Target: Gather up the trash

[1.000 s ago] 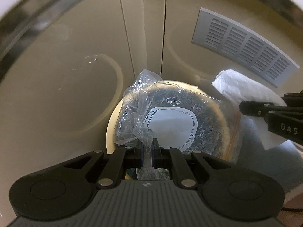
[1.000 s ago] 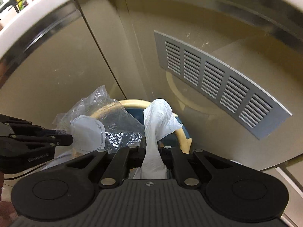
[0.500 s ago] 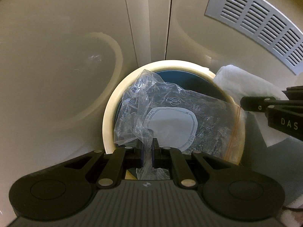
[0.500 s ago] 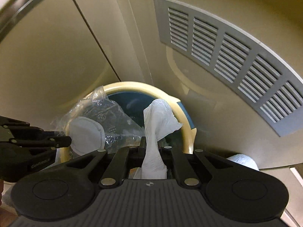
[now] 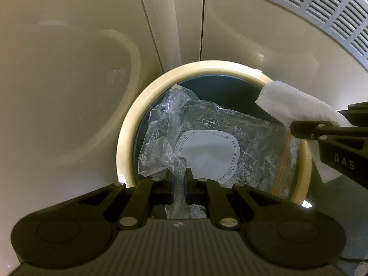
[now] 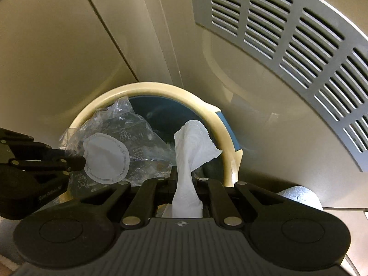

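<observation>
Beige cabinet (image 5: 69, 69) behind the cream-rimmed bin (image 5: 128, 138); left gripper (image 5: 179, 185) clamps a crinkled clear bag (image 5: 207, 151); right gripper (image 6: 185, 179) pinches white tissue (image 6: 193, 145).

Round bin (image 5: 128, 138) stands on beige floor (image 5: 57, 80)

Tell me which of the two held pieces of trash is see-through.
The crumpled clear plastic zip bag with a white label, held in the left gripper; the white paper tissue is opaque.

Left tool (image 5: 178, 187) clamped on clear zip bag (image 5: 214, 151) with white label, bag hanging over bin (image 5: 128, 142) opening. Right tool (image 5: 306, 131) at bin's right rim, gripping white paper towel (image 5: 289, 103). Grey vent (image 5: 322, 11) beyond bin.
</observation>
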`<control>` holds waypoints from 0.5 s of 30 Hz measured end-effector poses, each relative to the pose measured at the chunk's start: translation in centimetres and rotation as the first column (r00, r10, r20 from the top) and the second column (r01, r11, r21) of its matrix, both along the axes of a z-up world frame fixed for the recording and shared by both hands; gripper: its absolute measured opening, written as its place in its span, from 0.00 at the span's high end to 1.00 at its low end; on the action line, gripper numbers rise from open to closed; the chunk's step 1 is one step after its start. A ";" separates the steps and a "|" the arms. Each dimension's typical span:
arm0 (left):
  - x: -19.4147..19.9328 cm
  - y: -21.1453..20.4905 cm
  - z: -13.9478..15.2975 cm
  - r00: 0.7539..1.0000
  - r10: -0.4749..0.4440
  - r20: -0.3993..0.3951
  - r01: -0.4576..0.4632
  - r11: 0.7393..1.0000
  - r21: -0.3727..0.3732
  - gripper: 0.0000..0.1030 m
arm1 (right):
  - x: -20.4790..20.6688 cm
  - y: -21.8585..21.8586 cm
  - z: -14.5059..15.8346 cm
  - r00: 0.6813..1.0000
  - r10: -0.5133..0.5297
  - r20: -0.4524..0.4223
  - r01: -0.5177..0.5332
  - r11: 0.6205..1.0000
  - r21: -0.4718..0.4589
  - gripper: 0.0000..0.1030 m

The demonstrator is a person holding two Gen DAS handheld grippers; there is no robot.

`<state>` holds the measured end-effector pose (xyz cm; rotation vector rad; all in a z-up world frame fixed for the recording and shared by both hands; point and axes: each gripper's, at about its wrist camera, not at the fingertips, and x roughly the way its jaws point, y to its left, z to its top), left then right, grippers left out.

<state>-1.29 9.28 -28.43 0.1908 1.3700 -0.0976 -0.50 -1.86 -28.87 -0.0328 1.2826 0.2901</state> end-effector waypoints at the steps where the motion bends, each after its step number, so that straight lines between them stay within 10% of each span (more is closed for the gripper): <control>1: 0.2 -0.1 0.0 1.000 -0.003 -0.006 0.004 1.000 0.004 0.92 | 0.0 0.1 -0.1 1.000 0.000 -0.004 0.000 1.000 -0.002 0.93; 5: 0.8 -0.5 -0.4 0.999 -0.027 -0.031 0.027 1.000 0.010 0.85 | 0.4 0.2 -0.2 1.000 -0.002 -0.017 0.002 1.000 0.001 0.90; 7: 1.3 -0.7 -0.4 0.997 -0.053 -0.056 0.053 0.999 0.002 0.18 | 0.7 0.1 -0.2 1.000 -0.005 -0.027 0.005 1.000 -0.005 0.66; 8: 1.4 -0.8 -0.3 0.996 -0.061 -0.062 0.061 0.998 0.002 0.01 | 0.8 0.1 -0.2 0.999 -0.012 -0.031 0.012 1.000 -0.007 0.57; 10: 1.3 -0.9 0.3 0.996 -0.079 -0.036 0.078 0.997 -0.004 0.00 | 0.8 -0.1 -0.4 0.999 -0.019 -0.037 0.019 1.000 -0.012 0.33; 15: 1.3 -1.4 0.8 0.992 -0.103 -0.074 0.104 0.994 0.017 0.00 | 0.8 -0.2 0.0 0.999 -0.025 -0.032 0.025 1.000 -0.019 0.26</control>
